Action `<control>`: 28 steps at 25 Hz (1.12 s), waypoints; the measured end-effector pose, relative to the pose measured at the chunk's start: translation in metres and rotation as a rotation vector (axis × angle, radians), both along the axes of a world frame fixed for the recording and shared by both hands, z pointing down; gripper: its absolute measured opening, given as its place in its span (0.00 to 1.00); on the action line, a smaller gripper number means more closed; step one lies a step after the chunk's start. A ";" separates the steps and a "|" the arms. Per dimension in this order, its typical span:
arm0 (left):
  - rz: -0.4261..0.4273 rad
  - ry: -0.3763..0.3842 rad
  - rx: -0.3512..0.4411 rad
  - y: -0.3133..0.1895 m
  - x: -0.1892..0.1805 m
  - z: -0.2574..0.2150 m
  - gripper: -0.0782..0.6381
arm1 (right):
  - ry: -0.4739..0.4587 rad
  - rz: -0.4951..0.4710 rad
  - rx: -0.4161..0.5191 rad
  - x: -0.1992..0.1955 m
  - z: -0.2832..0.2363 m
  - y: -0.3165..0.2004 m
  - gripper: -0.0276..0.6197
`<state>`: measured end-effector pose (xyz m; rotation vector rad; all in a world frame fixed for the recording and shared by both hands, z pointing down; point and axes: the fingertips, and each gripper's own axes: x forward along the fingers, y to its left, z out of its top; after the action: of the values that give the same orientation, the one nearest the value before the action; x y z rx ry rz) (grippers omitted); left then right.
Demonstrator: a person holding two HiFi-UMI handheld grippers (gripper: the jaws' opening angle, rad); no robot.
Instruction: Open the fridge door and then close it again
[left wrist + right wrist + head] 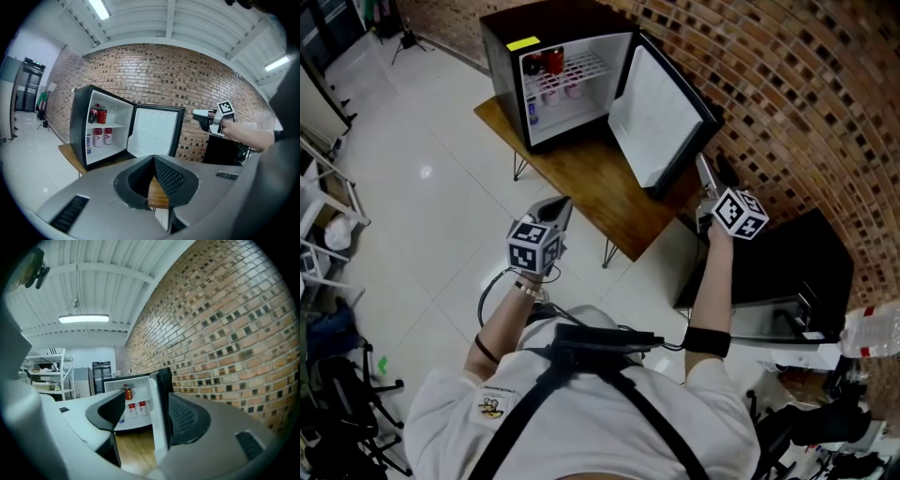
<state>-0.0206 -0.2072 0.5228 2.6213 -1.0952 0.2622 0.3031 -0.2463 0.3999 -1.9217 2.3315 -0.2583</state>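
Fridge door (661,112): swung wide open on the black fridge (502,42), which stands on a wooden table (581,178) by a brick wall (787,84).

Head view: the only view showing both grippers. The right gripper (705,173) is raised just beside the door's free edge. The left gripper (561,208) is held back from the table, over the floor.

Left gripper view: shows the lit interior head-on, with red cans (101,115) on the shelves, and a gap between the door and the right gripper. The left gripper's jaws are closed together on nothing.

Right gripper view: shows the door edge-on, framed in the gap between widely parted jaws. Neither pad presses on it, and the cans show beyond.
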 end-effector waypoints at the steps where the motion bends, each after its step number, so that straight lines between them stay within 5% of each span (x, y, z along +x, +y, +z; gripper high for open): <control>1: -0.006 0.004 -0.002 0.001 0.000 0.000 0.11 | 0.025 0.001 0.009 0.006 -0.011 -0.010 0.53; 9: -0.061 0.023 -0.007 0.007 -0.006 0.000 0.11 | 0.161 -0.002 -0.011 0.028 -0.050 -0.074 0.52; 17: -0.114 0.053 -0.038 0.015 -0.027 0.005 0.11 | 0.168 -0.007 -0.055 0.026 -0.046 -0.086 0.31; 28: -0.116 0.085 -0.076 0.024 -0.040 0.012 0.11 | 0.263 -0.133 -0.039 -0.053 -0.044 -0.069 0.31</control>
<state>-0.0610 -0.1833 0.5349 2.4682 -1.1796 0.1621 0.2497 -0.3157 0.3560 -1.9242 2.6443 -0.0655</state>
